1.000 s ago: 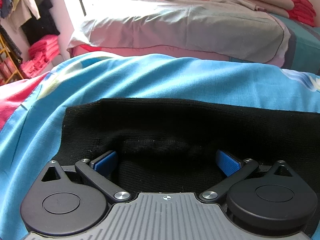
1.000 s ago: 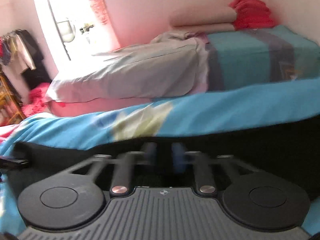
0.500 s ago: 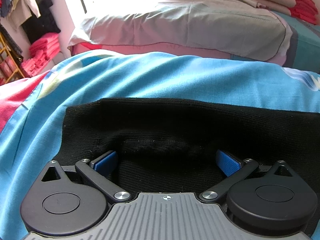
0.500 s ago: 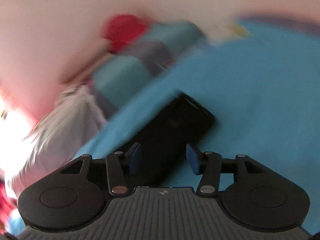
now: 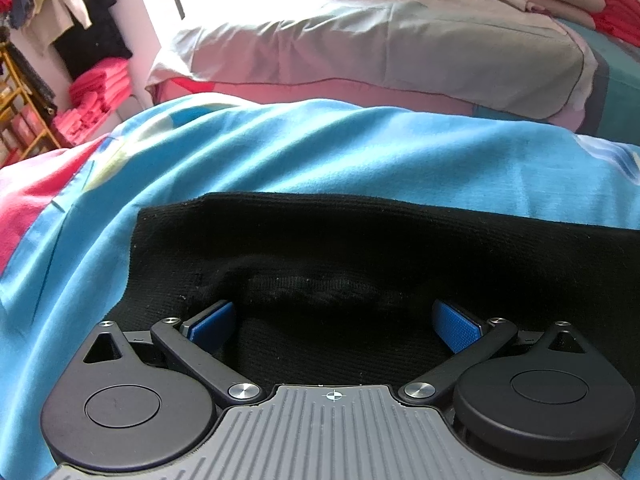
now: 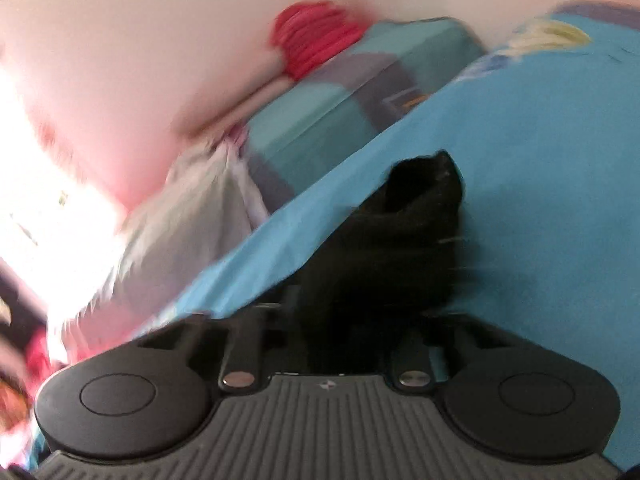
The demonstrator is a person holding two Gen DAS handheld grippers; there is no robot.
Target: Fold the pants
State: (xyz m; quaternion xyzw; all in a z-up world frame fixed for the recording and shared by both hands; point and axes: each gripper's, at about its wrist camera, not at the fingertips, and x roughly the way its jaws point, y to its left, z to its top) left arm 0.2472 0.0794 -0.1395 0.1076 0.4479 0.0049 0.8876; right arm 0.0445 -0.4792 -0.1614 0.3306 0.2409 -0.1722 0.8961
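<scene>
Left wrist view shows my left tool (image 5: 334, 322) with its blue pads (image 5: 456, 325) spread wide apart, low over the black pants (image 5: 360, 248). Neither pad pinches the cloth; a raised ridge of the knit fabric sits in the gap between them. The pants lie flat on the blue bedsheet (image 5: 320, 152), one straight edge running across the far side from left to right and a corner at the near left. Beyond the sheet, at the far side, a grey pillow (image 5: 380, 44) rests on a pink one, with folded red cloth (image 5: 612, 4) at the far right. At the far left a rack (image 5: 24, 112) holds pink folded things, and dark clothes hang above it.

Right wrist view is tilted and blurred by motion. My right tool (image 6: 352, 312) has a bundle of the black pants (image 6: 400, 240) running up between its finger links, rising to a bunched tip against the blue bedsheet (image 6: 540, 200). The pads themselves are hidden in the dark cloth, so I cannot tell for sure whether they are closed on it. At the far side lie a teal and grey cover (image 6: 340, 100), a red folded pile (image 6: 316, 36) against the pink wall, and the grey pillow (image 6: 192, 216) at the left.
</scene>
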